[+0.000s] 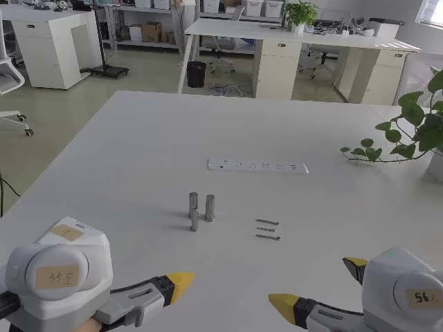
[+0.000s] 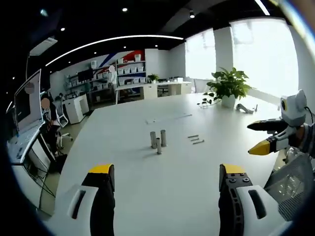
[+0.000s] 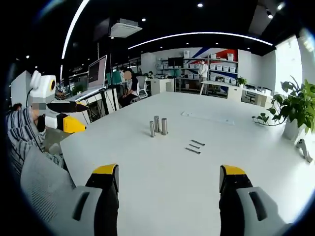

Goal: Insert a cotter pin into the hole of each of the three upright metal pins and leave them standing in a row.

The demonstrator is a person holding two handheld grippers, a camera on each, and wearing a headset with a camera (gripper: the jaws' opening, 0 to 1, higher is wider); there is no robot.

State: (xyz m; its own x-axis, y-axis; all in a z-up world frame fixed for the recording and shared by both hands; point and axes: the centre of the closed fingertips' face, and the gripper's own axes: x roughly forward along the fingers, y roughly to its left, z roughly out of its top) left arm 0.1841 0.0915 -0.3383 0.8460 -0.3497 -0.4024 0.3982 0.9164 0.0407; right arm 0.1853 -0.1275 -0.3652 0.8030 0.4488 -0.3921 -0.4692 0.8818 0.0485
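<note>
Three short upright metal pins (image 1: 199, 209) stand bunched together on the white table (image 1: 124, 173), one slightly nearer than the other two. To their right, three cotter pins (image 1: 267, 229) lie flat, side by side. My left gripper (image 1: 166, 287) is at the near left, well short of the pins, open with nothing between its jaws (image 2: 166, 172). At the near right my right gripper (image 1: 319, 283) is also open and empty (image 3: 168, 171). The left gripper view shows the metal pins (image 2: 158, 140) and cotter pins (image 2: 194, 139) ahead. They also appear in the right gripper view, metal pins (image 3: 158, 126) and cotter pins (image 3: 194, 146).
A white power strip (image 1: 257, 166) lies beyond the pins. A potted plant (image 1: 415, 131) stands at the table's right edge. White desks (image 1: 291, 52), chairs and shelves fill the room behind. A seated person (image 3: 129, 81) is at a far desk.
</note>
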